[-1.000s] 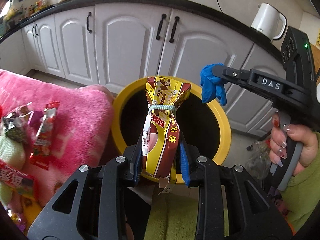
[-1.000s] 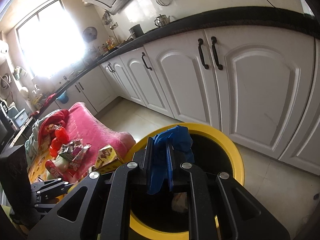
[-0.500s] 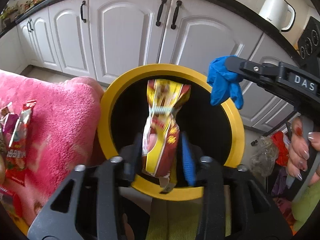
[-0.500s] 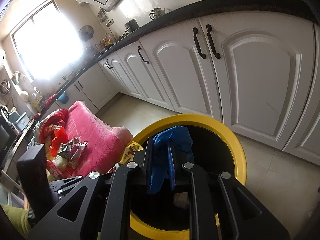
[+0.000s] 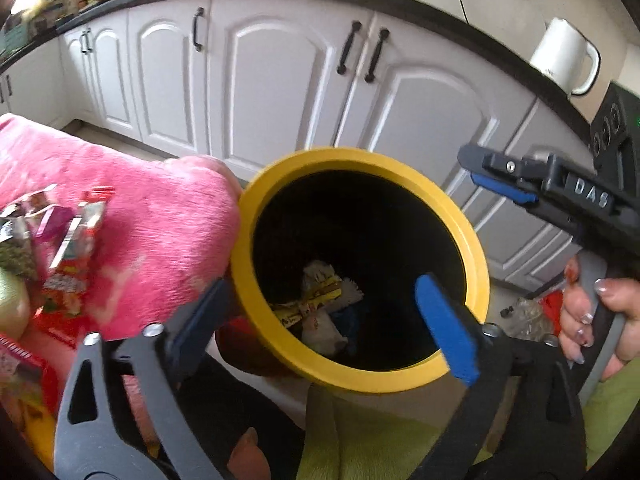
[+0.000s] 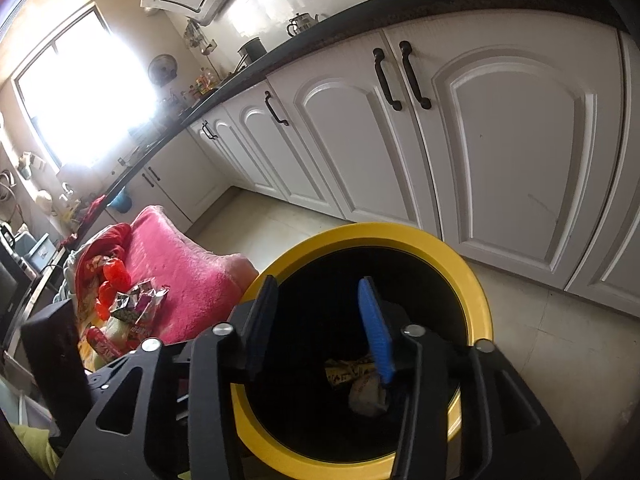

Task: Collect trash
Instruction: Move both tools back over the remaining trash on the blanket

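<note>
A yellow-rimmed trash bin with a black inside stands on the floor; it also shows in the right wrist view. At its bottom lie the yellow snack wrapper, white paper and something blue. My left gripper is open and empty over the bin's near rim. My right gripper is open and empty over the bin mouth; it also shows in the left wrist view at the bin's right. More snack wrappers lie on a pink blanket to the left.
White kitchen cabinets stand behind the bin. A white kettle sits on the dark counter. A clear plastic bag lies on the floor at the right. The wrapper pile on the pink blanket shows in the right wrist view.
Both grippers opened. The yellow wrapper fell from the left gripper and the blue glove from the right gripper into the bin.
</note>
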